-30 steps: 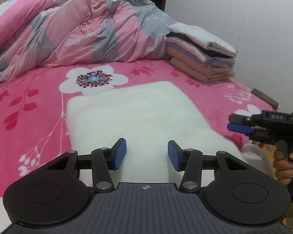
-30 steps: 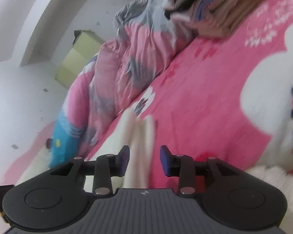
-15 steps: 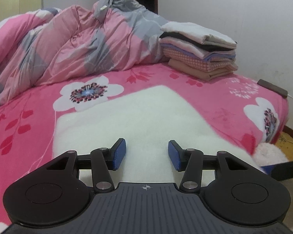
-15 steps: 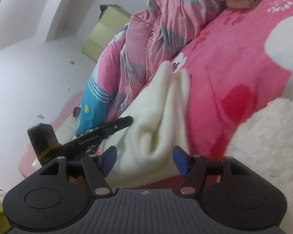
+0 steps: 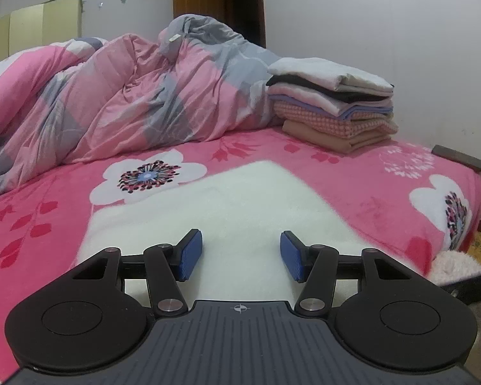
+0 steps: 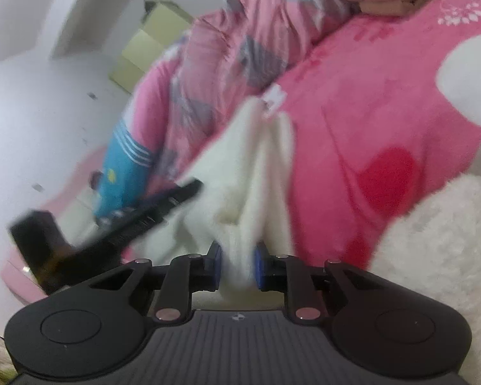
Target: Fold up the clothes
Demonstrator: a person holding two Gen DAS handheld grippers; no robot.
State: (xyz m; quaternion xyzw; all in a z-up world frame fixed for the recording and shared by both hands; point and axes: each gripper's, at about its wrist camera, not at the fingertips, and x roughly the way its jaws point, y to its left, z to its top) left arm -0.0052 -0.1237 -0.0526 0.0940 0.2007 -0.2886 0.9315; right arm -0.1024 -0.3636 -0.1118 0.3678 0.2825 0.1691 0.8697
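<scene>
A white fleece garment lies flat on the pink flowered bed sheet. My left gripper hovers low over its near edge; its jaws are opening, and the blue pads touch nothing. In the right wrist view the same garment is bunched into a ridge. My right gripper is closing, and its pads pinch that ridge at the near end. The black body of the left tool shows blurred at the left of that view.
A stack of folded clothes stands at the back right of the bed. A crumpled pink and grey quilt fills the back left. A dark flat object lies at the bed's right edge. Something white and fluffy sits beside the bed's corner.
The right gripper's jaws, wide around the garment's ridge half a second ago, have come together on it. The left gripper's jaws have widened slightly, and the right tool has left the left view.
</scene>
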